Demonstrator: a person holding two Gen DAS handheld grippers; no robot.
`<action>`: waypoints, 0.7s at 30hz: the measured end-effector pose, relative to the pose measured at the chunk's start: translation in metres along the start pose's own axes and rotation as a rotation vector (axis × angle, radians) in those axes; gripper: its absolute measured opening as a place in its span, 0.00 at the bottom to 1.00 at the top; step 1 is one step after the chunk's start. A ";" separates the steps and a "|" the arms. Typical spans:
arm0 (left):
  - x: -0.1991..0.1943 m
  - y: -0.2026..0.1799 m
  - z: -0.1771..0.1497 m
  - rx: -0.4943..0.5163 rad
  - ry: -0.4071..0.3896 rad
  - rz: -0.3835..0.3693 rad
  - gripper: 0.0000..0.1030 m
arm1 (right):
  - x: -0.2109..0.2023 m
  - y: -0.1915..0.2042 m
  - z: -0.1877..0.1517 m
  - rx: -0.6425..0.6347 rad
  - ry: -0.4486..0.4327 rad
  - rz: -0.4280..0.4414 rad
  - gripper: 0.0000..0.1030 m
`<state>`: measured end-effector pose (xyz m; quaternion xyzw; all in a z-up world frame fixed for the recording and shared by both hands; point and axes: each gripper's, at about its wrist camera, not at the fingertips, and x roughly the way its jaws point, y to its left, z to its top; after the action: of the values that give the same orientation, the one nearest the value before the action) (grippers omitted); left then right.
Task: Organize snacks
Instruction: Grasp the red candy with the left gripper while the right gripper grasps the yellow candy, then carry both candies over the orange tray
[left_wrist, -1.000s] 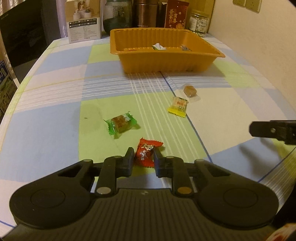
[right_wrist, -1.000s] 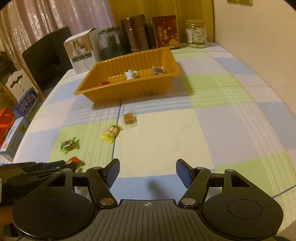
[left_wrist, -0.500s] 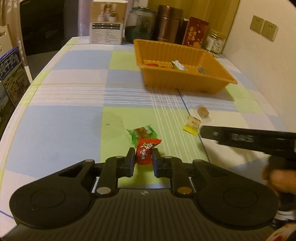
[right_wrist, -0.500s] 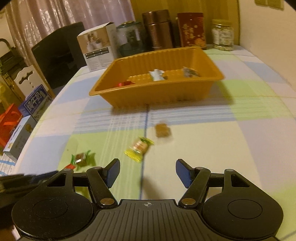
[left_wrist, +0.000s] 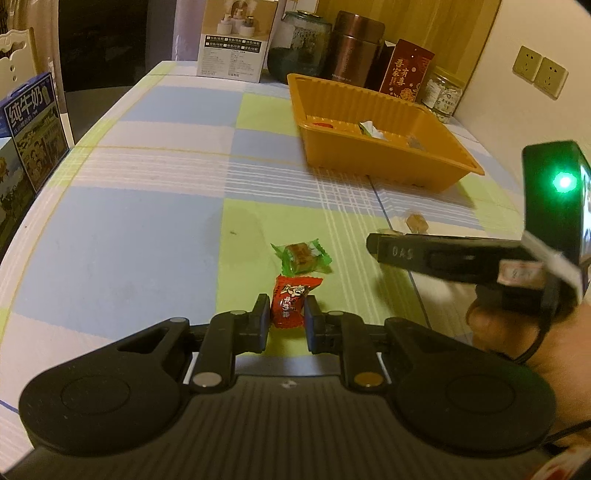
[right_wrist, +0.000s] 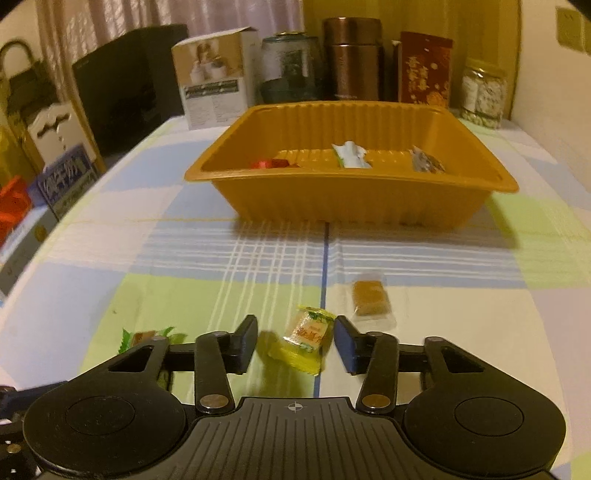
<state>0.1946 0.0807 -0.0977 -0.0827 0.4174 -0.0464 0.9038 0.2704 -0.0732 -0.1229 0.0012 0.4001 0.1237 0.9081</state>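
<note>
Right hand-held gripper (right_wrist: 295, 345), jaws just narrowing but not yet pinching, straddles the yellow candy (right_wrist: 304, 338) lying lengthwise short of the orange tray (right_wrist: 369, 206), while the left hand-held gripper (left_wrist: 286, 325) pinches the red candy (left_wrist: 290, 302).

The left wrist view looks forward and down along its gripper (left_wrist: 286, 321) from close above the table's near edge (left_wrist: 110, 229), facing diagonally toward the orange tray (left_wrist: 373, 162) at the far right corner. The right wrist view sits just as low over the same near edge, facing the tray (right_wrist: 351, 199) squarely toward the far edge. Both share the tray, the boxes and jars (right_wrist: 351, 62) behind it, and the green-wrapped candy (left_wrist: 301, 254).
</note>
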 end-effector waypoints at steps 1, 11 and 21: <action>0.000 0.000 0.000 0.001 0.001 0.001 0.16 | 0.000 0.003 -0.002 -0.023 -0.006 -0.010 0.33; -0.008 -0.007 -0.004 0.015 0.008 0.011 0.16 | -0.031 -0.003 -0.015 -0.025 0.007 0.013 0.22; -0.036 -0.023 -0.006 0.038 -0.010 0.008 0.16 | -0.096 -0.013 -0.041 0.048 0.016 0.025 0.22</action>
<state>0.1660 0.0625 -0.0704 -0.0639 0.4122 -0.0503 0.9074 0.1814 -0.1118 -0.0823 0.0272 0.4103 0.1256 0.9028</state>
